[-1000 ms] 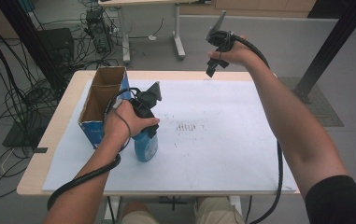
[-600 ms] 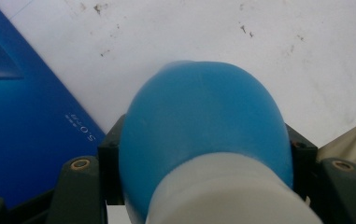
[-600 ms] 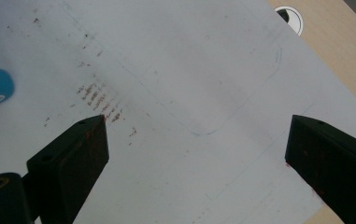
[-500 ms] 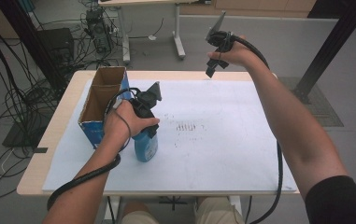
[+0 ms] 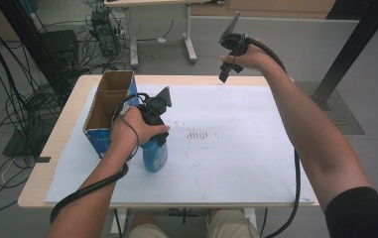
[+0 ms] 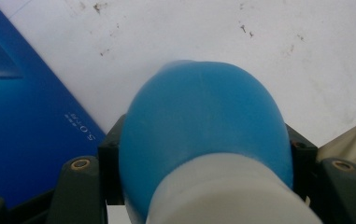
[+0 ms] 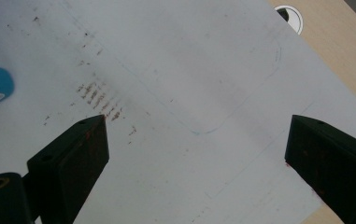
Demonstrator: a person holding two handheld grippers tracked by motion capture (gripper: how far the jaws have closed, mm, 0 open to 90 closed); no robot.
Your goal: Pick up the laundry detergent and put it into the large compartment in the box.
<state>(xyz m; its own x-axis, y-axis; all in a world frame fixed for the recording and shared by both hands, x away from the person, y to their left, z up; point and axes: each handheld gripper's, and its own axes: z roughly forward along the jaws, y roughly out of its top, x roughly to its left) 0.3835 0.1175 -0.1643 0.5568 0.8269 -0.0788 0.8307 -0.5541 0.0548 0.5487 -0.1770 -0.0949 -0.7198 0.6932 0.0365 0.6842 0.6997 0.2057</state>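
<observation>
The tabletop (image 5: 256, 193) is carrying a white sheet, with an open cardboard box (image 5: 108, 106) standing at its left side. Just beside the box, a blue bottle (image 5: 154, 153) is standing on the sheet — the left gripper (image 5: 155, 115) is clamping its fingers on the bottle. The right gripper (image 5: 230, 54) is hovering above the far edge — fingers spread wide, holding nothing.

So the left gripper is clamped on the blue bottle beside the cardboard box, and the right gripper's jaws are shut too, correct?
Not quite. The left gripper is clamped on the blue bottle beside the cardboard box, but the right gripper has its jaws wide apart with nothing between them, as the right gripper view shows.
</observation>
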